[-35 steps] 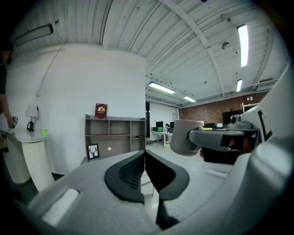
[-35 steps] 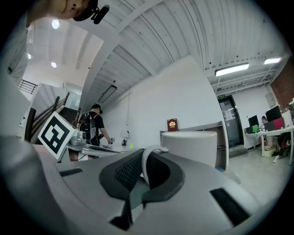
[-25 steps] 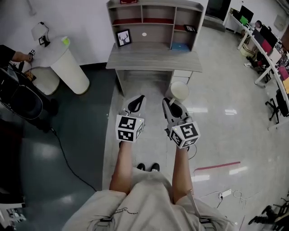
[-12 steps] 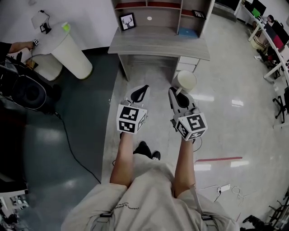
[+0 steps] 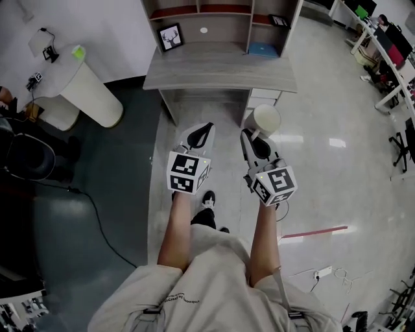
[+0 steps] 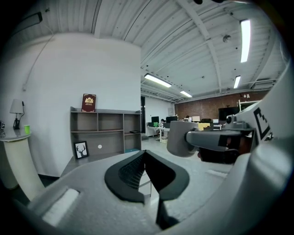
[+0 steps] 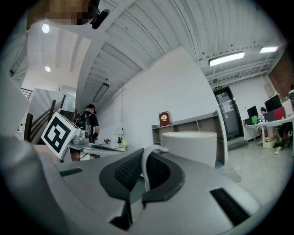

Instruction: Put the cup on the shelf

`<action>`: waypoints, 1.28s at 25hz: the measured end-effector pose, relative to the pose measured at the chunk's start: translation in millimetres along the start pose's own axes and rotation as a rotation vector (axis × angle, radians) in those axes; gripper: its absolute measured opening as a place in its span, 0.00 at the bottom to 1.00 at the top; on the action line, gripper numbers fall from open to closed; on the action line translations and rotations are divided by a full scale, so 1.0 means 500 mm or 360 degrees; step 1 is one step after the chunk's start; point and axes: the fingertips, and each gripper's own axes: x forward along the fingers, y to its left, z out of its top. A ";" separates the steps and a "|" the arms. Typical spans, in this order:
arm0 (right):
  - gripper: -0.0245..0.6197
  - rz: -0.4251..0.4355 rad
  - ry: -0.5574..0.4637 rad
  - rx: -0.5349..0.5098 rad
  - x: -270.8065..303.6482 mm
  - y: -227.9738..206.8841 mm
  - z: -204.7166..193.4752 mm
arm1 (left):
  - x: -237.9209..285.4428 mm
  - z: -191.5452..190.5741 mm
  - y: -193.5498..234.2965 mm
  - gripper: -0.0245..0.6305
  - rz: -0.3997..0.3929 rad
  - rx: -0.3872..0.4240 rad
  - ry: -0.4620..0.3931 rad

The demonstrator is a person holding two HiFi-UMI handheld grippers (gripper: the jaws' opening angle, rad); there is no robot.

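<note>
A white cup [image 5: 266, 119] hangs in the air in front of the grey desk, held by its handle [image 7: 148, 166] in my right gripper [image 5: 251, 137], which is shut on it. In the right gripper view the cup [image 7: 189, 146] stands upright just past the jaws. My left gripper [image 5: 202, 132] is beside it on the left, shut with nothing between its jaws. The cup [image 6: 183, 137] also shows at the right of the left gripper view [image 6: 146, 159]. The grey shelf unit [image 5: 224, 23] stands on the desk [image 5: 220, 68] ahead, seen too in the left gripper view as a shelf [image 6: 104, 133].
On the shelf's lower level are a framed deer picture [image 5: 170, 37], a blue book [image 5: 262, 48] and a small dark frame [image 5: 279, 20]. A white round pedestal table [image 5: 81, 84] stands at the left. Office chairs and desks line the right edge [image 5: 389, 52].
The person has stepped closer to the desk, so desk and shelf sit nearer in the head view. Both grippers keep the same pose; the cup stays in the right one.
</note>
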 end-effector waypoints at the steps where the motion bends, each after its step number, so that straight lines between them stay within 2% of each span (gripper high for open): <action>1: 0.06 -0.0009 -0.0001 0.0008 0.018 -0.013 0.003 | 0.021 0.007 0.012 0.05 -0.0010 -0.0005 -0.0004; 4: 0.06 -0.0023 0.0001 0.0030 0.080 -0.040 -0.001 | 0.074 0.014 0.054 0.05 -0.0053 0.0007 0.0006; 9: 0.06 -0.0074 0.0021 0.0020 0.180 -0.095 -0.005 | 0.169 0.025 0.109 0.05 -0.0199 0.0034 0.0023; 14: 0.06 -0.0113 0.0020 -0.0009 0.283 -0.144 0.010 | 0.251 0.050 0.197 0.05 -0.0225 0.0017 0.0004; 19: 0.06 -0.0096 -0.0004 0.0015 0.371 -0.165 0.010 | 0.298 0.047 0.272 0.05 -0.0242 -0.0002 -0.0013; 26: 0.06 -0.0047 0.0023 -0.0004 0.490 -0.169 0.001 | 0.331 0.046 0.381 0.05 -0.0175 -0.0034 -0.0026; 32: 0.06 0.0055 0.0082 -0.0090 0.566 -0.155 0.000 | 0.353 0.055 0.460 0.05 -0.0064 -0.0122 -0.0112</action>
